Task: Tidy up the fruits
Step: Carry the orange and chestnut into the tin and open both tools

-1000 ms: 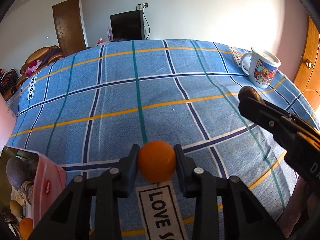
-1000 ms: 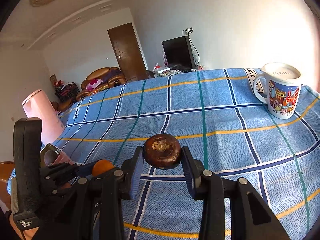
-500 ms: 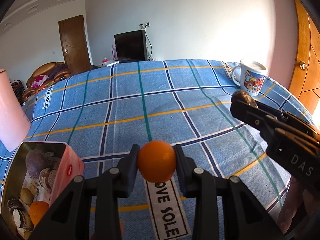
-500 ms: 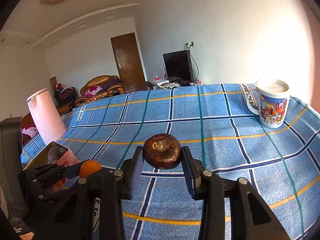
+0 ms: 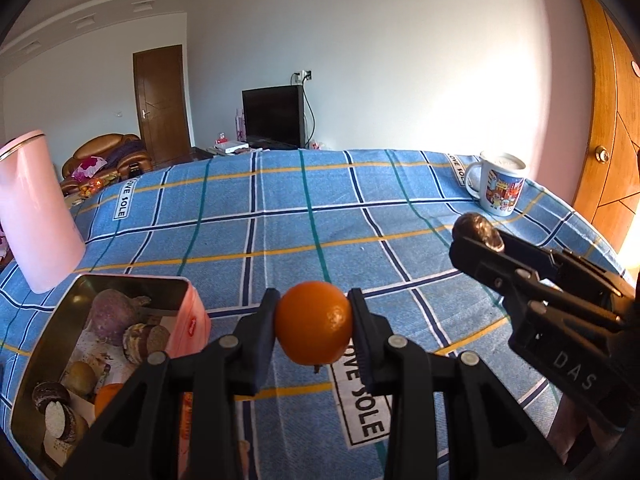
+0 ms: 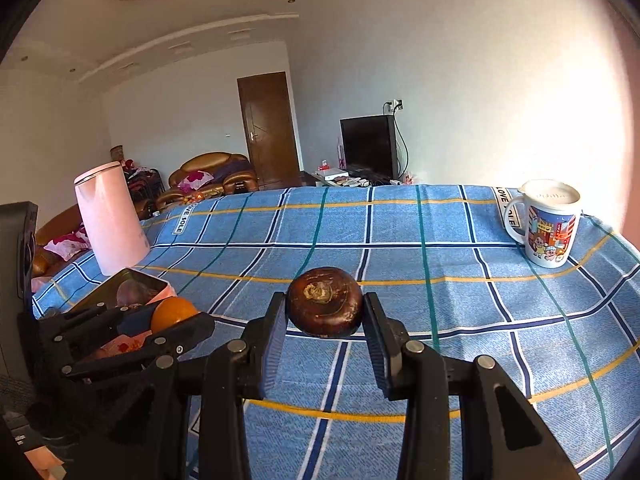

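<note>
My left gripper [image 5: 313,322] is shut on an orange [image 5: 314,322] and holds it above the blue checked cloth [image 5: 304,224]. My right gripper [image 6: 325,309] is shut on a dark brown round fruit [image 6: 325,307], also held above the cloth. In the left wrist view the right gripper [image 5: 476,236] shows at the right with the brown fruit [image 5: 478,230]. In the right wrist view the left gripper [image 6: 176,320] shows at the left with the orange [image 6: 173,312]. A pink tin box [image 5: 192,320] with several fruits inside sits at the lower left, left of the orange.
A tall pink container [image 5: 34,216] stands at the left behind the tin. A cartoon mug [image 5: 500,184] stands at the far right of the cloth, near a wooden door [image 5: 608,128]. A TV [image 5: 274,116] and a sofa [image 5: 104,156] are beyond the table.
Both grippers have risen and drawn back with their fruits still held. The pink tin and the pink container have come into fuller view at the left.
</note>
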A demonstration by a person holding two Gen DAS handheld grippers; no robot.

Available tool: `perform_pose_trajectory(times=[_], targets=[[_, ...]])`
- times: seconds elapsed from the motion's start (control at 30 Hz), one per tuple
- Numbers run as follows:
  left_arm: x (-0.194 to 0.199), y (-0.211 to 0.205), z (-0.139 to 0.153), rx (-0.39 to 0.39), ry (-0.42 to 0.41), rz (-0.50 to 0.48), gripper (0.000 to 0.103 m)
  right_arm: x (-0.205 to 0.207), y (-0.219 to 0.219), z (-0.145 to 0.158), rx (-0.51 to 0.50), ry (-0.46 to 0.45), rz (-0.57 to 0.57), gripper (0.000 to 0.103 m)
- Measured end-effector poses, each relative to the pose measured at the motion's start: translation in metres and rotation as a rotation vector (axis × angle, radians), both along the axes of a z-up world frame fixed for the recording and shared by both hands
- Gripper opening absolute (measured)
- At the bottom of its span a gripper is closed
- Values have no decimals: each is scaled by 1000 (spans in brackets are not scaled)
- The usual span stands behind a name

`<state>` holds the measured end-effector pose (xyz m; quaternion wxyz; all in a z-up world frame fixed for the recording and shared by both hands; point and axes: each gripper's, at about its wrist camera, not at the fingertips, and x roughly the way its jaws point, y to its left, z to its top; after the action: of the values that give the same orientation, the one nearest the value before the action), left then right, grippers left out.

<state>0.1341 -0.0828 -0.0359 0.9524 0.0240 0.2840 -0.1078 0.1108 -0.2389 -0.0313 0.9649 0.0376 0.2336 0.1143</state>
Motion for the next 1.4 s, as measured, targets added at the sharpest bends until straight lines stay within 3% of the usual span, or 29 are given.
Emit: perform_pose_trajectory(times=[0.63, 1.4], targets=[[-32, 97, 17, -48, -74, 184, 36, -16, 101, 24, -27, -60, 188, 40], [-40, 178, 7, -96, -42, 330, 36, -9, 198, 13, -88, -14, 355, 40]])
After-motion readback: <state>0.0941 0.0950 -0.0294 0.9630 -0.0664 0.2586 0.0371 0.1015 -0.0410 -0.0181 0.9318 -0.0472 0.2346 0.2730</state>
